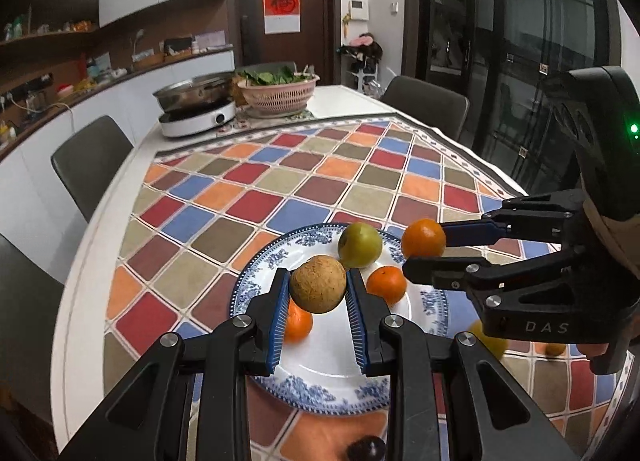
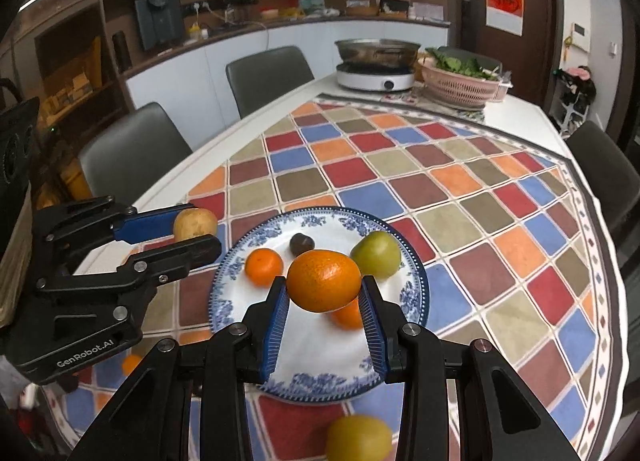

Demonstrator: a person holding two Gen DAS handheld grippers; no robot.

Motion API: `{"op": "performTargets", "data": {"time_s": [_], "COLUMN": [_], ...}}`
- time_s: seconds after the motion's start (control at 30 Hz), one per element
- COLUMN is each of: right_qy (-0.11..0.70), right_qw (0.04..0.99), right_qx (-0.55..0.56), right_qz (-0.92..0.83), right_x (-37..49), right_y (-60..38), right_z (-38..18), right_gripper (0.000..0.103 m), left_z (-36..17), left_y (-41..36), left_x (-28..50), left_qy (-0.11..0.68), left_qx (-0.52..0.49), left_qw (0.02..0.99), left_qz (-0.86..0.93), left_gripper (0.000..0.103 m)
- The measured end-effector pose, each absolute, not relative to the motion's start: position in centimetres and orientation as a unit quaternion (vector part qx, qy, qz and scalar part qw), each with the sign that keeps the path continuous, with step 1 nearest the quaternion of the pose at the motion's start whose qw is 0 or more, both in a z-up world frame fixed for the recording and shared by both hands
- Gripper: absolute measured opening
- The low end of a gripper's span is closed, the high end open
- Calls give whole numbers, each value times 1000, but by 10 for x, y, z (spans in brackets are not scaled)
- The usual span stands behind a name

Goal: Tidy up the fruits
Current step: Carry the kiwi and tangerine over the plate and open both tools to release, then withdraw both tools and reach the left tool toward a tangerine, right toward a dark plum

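A blue-and-white plate (image 1: 320, 365) (image 2: 320, 357) sits on the checked tablecloth. My left gripper (image 1: 318, 289) (image 2: 196, 231) is shut on a brown round fruit (image 1: 318, 289) (image 2: 195, 223) above the plate's left side. My right gripper (image 2: 324, 287) (image 1: 424, 247) is shut on an orange (image 2: 324, 281) (image 1: 423, 238) above the plate. On the plate lie a green fruit (image 1: 359, 244) (image 2: 376, 253), two small oranges (image 1: 386, 284) (image 1: 298, 321) (image 2: 263, 267) and a dark small fruit (image 2: 301, 243).
A yellow-green fruit (image 2: 358, 439) (image 1: 486, 341), a small orange (image 2: 131, 363) and a dark fruit (image 1: 366, 448) lie on the cloth off the plate. An electric hotpot (image 1: 196, 109) and a pink colander of greens (image 1: 278, 91) stand at the far end. Chairs surround the table.
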State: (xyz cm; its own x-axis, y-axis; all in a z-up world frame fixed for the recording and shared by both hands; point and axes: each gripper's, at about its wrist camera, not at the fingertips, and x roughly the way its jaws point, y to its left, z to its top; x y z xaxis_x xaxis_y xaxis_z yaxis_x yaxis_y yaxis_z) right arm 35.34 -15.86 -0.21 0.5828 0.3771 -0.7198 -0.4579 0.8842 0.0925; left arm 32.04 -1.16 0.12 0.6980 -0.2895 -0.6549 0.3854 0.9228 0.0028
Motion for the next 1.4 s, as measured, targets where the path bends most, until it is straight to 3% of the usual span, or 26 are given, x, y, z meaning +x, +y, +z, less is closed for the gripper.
{"op": "performTargets", "data": {"time_s": [0.43,0.57,0.63,0.7,1.4], "right_qy": [433,437,437,429,338], "right_qw": [866,866,866,872,916], "right_qx": [-48,-43,-44,-46,-19], "right_qz": [243,239,237,230,216], "right_x": [396,402,403,401,310], "right_y": [-156,-156,-157,-158,-164], "right_z": [-40,-44,-45,-42,26], "right_gripper": [37,37,38,45,45], "left_z": [-36,-37,-36,-33,43], "left_y": [-18,-19,-18,-17,-1], "left_x": [364,368,365,361,265], "left_qy": [387,391,386,380,314], "left_qx": [73,77,81,87,80], "left_qw": [896,895,897,901,936], "left_qz": [-204,-201,-198,-190,-139], "left_gripper": [28,43,44,44,47]}}
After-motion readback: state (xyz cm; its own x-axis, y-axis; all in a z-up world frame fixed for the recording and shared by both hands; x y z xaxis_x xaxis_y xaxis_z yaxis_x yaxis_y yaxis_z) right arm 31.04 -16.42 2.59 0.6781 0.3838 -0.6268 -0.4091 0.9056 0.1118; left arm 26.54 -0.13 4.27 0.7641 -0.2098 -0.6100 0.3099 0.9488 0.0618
